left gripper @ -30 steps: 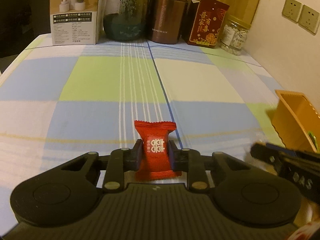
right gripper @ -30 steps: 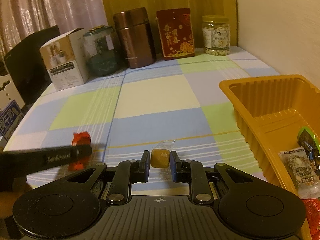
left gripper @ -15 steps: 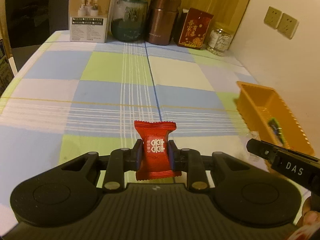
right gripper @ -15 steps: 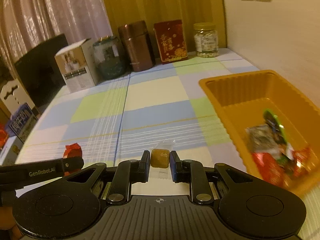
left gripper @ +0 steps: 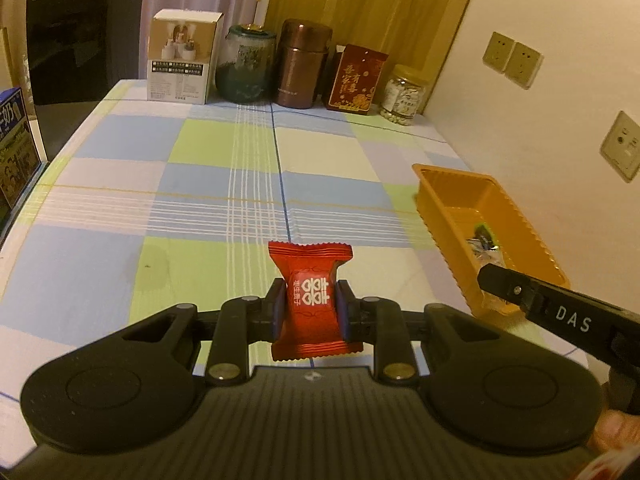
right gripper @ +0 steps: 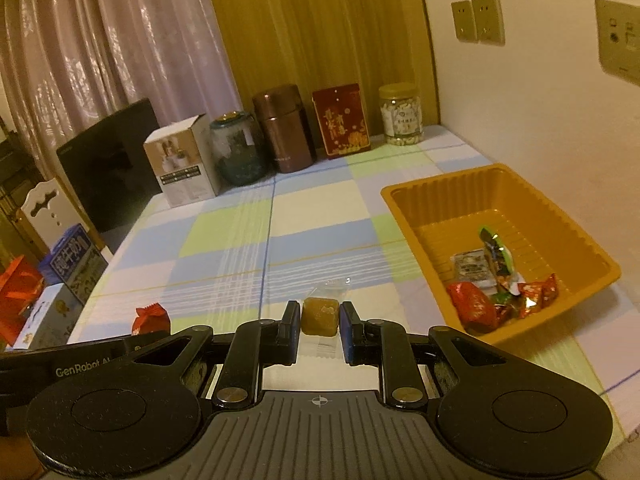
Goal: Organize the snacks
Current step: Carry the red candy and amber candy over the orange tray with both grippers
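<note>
My left gripper [left gripper: 311, 307] is shut on a red candy packet [left gripper: 311, 300] with white characters, held well above the checked tablecloth. My right gripper [right gripper: 319, 320] is shut on a brown candy in a clear wrapper [right gripper: 319, 315], also held above the table. The orange tray [right gripper: 576, 236] stands to the right near the wall and holds several wrapped snacks [right gripper: 494, 280]. It also shows in the left wrist view [left gripper: 440, 200]. The red packet shows in the right wrist view [right gripper: 151, 317], above the left gripper's arm. The right gripper's arm [left gripper: 560, 312] crosses the lower right of the left wrist view.
Along the table's far edge stand a white box [left gripper: 184, 62], a green glass jar [left gripper: 245, 66], a brown canister [left gripper: 302, 64], a red box [left gripper: 356, 78] and a clear jar [left gripper: 402, 94]. A black screen [left gripper: 80, 40] and boxes [right gripper: 68, 264] are left of the table. The wall is on the right.
Both grippers have risen and drawn back from the table with their candies held. The tray now sits lower and farther in both views, showing more of its contents.
</note>
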